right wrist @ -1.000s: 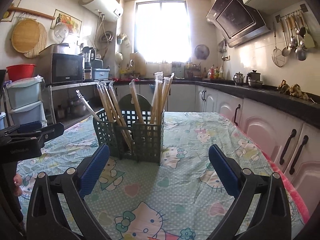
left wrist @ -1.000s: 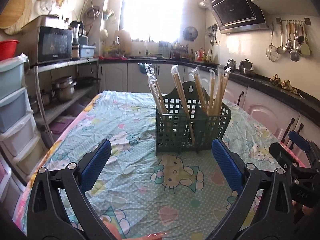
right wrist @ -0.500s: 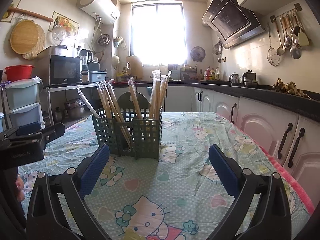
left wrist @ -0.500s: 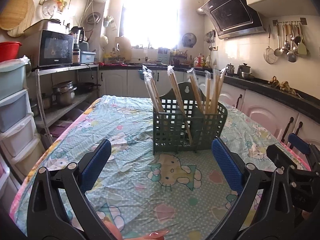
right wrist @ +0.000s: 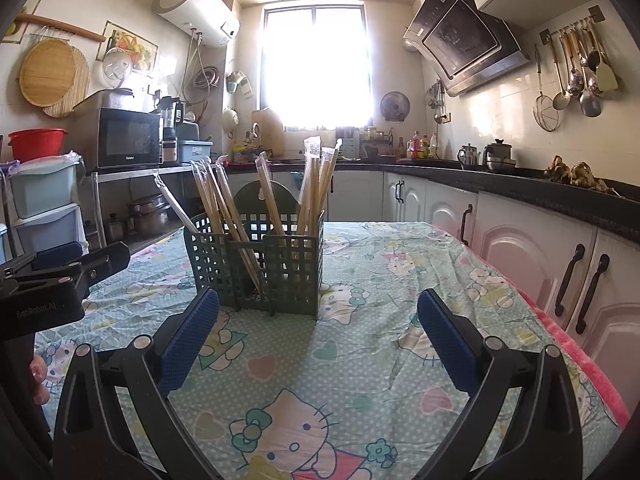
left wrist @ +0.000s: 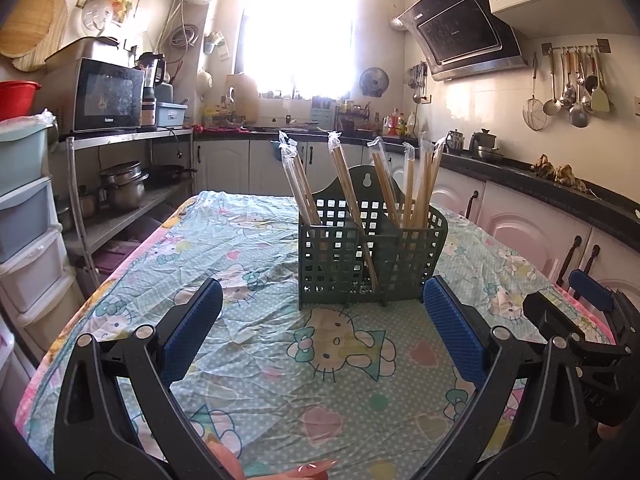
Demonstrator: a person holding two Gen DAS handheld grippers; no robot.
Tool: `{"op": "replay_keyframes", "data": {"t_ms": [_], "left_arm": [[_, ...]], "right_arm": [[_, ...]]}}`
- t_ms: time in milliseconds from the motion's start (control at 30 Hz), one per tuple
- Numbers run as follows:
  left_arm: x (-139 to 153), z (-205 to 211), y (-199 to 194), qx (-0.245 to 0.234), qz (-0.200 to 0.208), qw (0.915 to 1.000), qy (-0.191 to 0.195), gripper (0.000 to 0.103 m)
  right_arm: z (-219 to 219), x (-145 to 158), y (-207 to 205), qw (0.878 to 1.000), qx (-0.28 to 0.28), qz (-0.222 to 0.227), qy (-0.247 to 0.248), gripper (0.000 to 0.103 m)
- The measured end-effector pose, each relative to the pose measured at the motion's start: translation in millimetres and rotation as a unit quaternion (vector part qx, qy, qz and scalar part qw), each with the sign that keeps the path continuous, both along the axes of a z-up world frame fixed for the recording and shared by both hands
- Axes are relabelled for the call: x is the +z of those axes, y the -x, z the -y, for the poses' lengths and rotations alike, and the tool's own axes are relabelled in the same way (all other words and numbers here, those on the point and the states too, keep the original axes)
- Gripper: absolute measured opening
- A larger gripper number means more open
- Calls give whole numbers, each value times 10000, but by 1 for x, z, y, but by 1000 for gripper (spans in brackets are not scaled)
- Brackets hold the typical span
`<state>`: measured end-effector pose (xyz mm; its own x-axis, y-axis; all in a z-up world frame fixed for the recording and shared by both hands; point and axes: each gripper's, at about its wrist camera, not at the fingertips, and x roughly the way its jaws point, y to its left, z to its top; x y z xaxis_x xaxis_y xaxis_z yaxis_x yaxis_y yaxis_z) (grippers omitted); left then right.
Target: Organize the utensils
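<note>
A dark green perforated utensil holder [left wrist: 370, 258] stands upright on the bench [left wrist: 256, 364], which is covered by a mint Hello Kitty tablecloth [right wrist: 360, 364]. Plastic-wrapped pairs of wooden chopsticks [left wrist: 348, 184] lean in its compartments, their tops fanning outward.

The left claw [left wrist: 322, 330] hangs just short of the holder, blue-padded jaws spread wide and holding nothing; the holder sits straight ahead of the gap, slightly toward the right jaw. The right claw [right wrist: 318, 336] is likewise spread wide and empty, with the holder ahead and toward its left jaw, not touching either pad.

In the right wrist view the left claw's black body shows at the left edge, printed "GenRobot.AI". The microwave [right wrist: 128, 142] on the metal shelf carries a small brand word that looks like "Galanz". The range hood [left wrist: 460, 42] bears lettering too small to read.
</note>
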<state>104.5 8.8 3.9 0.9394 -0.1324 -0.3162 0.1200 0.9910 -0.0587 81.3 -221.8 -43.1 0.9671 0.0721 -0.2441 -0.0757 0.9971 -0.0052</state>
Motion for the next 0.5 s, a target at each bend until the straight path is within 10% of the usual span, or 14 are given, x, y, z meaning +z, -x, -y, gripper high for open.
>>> {"op": "replay_keyframes", "data": {"t_ms": [500], "left_arm": [[1,0,0,-2,-3,10000,2,93]], "right_arm": [[-1,-1,0,10000,25,-11,43,97]]}}
